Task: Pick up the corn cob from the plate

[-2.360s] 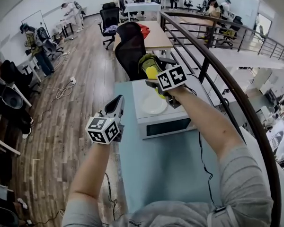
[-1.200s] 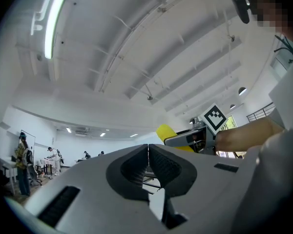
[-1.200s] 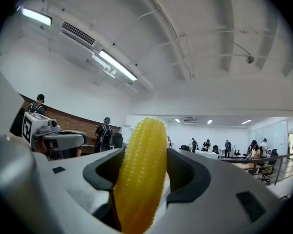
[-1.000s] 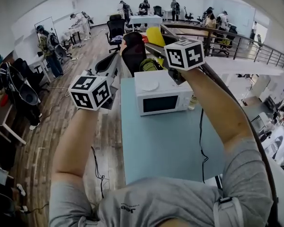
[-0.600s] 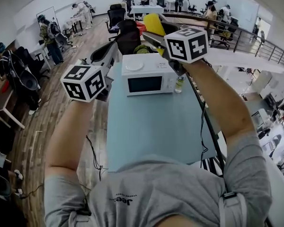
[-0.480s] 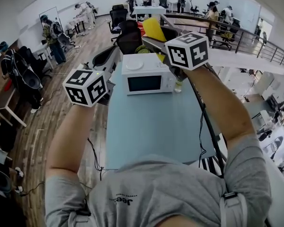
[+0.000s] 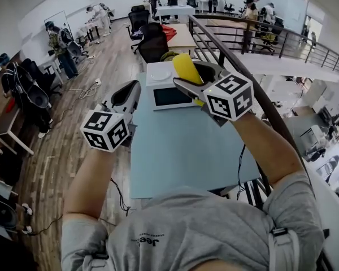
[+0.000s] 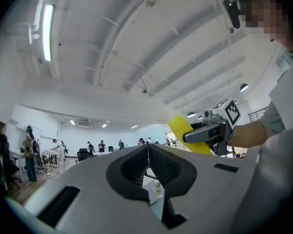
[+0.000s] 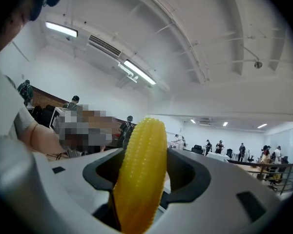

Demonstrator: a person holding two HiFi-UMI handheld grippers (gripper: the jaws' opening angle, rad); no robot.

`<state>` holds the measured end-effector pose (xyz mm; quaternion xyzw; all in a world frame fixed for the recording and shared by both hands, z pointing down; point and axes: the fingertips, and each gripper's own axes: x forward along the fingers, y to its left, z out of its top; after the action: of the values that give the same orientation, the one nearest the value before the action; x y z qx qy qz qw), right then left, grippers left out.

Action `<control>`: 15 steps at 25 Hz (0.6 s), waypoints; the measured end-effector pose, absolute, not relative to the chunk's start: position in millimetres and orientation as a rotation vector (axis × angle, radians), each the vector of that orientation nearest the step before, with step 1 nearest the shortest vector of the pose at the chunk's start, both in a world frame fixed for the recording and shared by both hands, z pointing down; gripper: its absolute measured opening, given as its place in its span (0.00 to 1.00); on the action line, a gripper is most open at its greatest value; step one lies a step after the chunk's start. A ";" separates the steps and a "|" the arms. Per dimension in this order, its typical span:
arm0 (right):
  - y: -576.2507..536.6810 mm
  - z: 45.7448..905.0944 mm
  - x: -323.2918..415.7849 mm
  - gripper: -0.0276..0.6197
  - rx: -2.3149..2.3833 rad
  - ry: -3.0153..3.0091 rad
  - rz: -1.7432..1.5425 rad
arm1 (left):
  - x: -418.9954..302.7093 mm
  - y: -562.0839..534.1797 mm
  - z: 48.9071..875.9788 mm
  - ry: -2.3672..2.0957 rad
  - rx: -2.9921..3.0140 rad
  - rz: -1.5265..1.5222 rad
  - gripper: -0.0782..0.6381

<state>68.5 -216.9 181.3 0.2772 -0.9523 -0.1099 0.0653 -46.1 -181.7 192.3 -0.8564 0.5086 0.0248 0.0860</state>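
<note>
Both grippers sit lower in the head view than a sec ago, drawn back toward the person, and the microwave (image 7: 168,89) w/ the white plate (image 7: 160,72) on top now lies beyond them, not beneath. The corn cob (image 7: 183,69) is off the plate: the right gripper (image 7: 191,77) has its jaws clamped on it wide, one pad each side of the lower half, cob standing near upright w/ its tip well clear above the jaws (the right gripper view shows this plainly). The left gripper (image 7: 124,95) has its jaws pressed together w/ nothing between them, off to the table's (image 7: 181,151) left edge. The pick looks as good as done, so what remains is a steady carry: keep the squeeze even, since the ribbed cob is round and could roll or slide down thru the pads, keep the wrist level, and keep the left gripper out of its path. Vs. the earliest frame, the cob was down at the plate; now it's held in the air before the microwave.
</note>
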 end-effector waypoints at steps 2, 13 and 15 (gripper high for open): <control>-214.6 200.8 62.3 0.47 0.861 -2.847 -0.296 | -55.4 -176.0 208.6 1.494 -2.566 0.038 0.14; -204.7 320.8 23.6 0.47 0.981 -2.727 0.048 | -111.0 -154.1 332.8 1.403 -2.820 -0.137 0.14; -198.7 345.7 18.5 0.47 0.994 -2.698 0.107 | -116.3 -147.6 357.8 1.393 -2.866 -0.166 0.14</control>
<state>18.5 -198.7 345.7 0.3424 -0.9295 0.0370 0.1317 -116.3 -147.6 357.8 -0.8979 0.4364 -0.0522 -0.0244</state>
